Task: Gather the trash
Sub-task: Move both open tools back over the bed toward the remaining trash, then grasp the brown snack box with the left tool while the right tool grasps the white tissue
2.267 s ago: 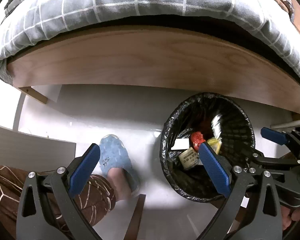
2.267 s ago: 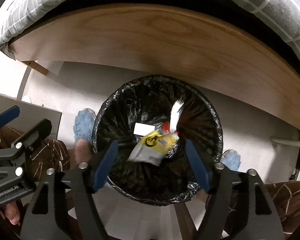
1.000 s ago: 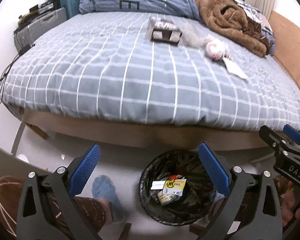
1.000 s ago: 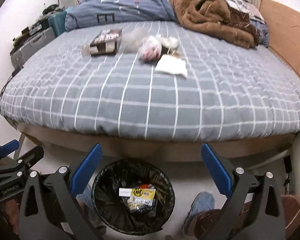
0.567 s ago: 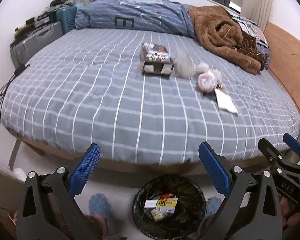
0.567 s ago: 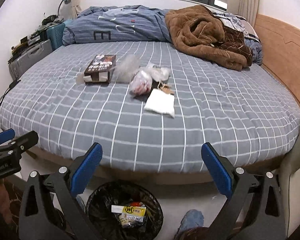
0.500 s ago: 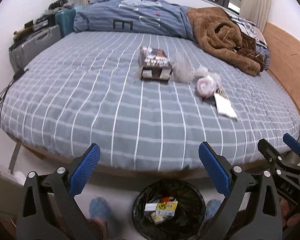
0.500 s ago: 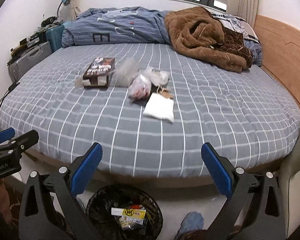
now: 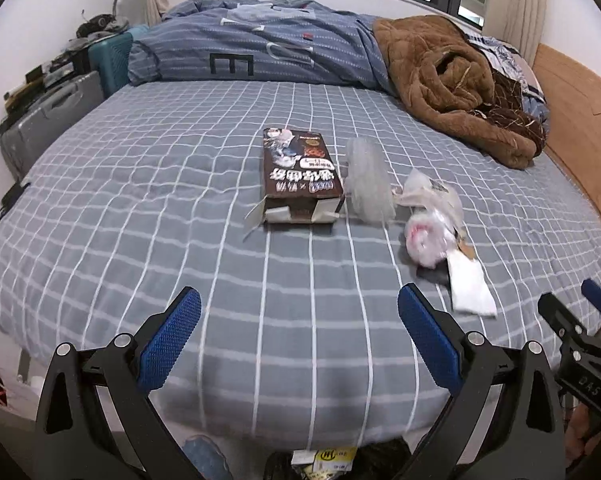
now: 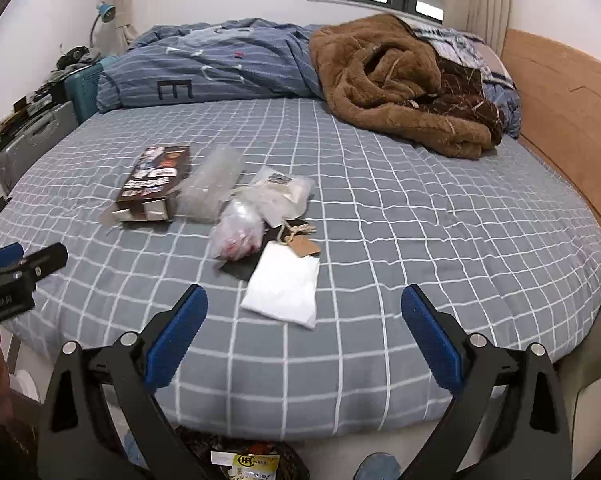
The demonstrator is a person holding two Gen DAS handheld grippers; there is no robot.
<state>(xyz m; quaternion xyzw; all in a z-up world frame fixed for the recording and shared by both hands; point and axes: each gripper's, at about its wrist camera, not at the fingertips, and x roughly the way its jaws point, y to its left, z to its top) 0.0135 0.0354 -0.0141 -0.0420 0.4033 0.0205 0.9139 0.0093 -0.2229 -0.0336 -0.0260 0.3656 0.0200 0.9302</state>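
With both tools raised over the near edge of the bed (image 10: 440, 208), the step in hand looks like choosing the next piece of litter. The left gripper (image 9: 298, 342) and right gripper (image 10: 304, 338) both have their jaws spread wide, holding nothing. The trash lies in a cluster near the middle of the bed: a dark printed carton (image 10: 154, 182) farthest left, a clear crumpled wrapper (image 10: 212, 188) just beside it, then a small bag with red bits (image 10: 238, 234), a brown tag on string (image 10: 302, 244), and a white flat packet (image 10: 284, 290) nearest the bed's front edge. Below that edge, the bin (image 10: 244, 460) shows only its rim and contents. Probably the white packet is the easiest pick: approach low and flat, pinch one raised edge rather than pressing into the soft cover, and avoid snagging the quilt.
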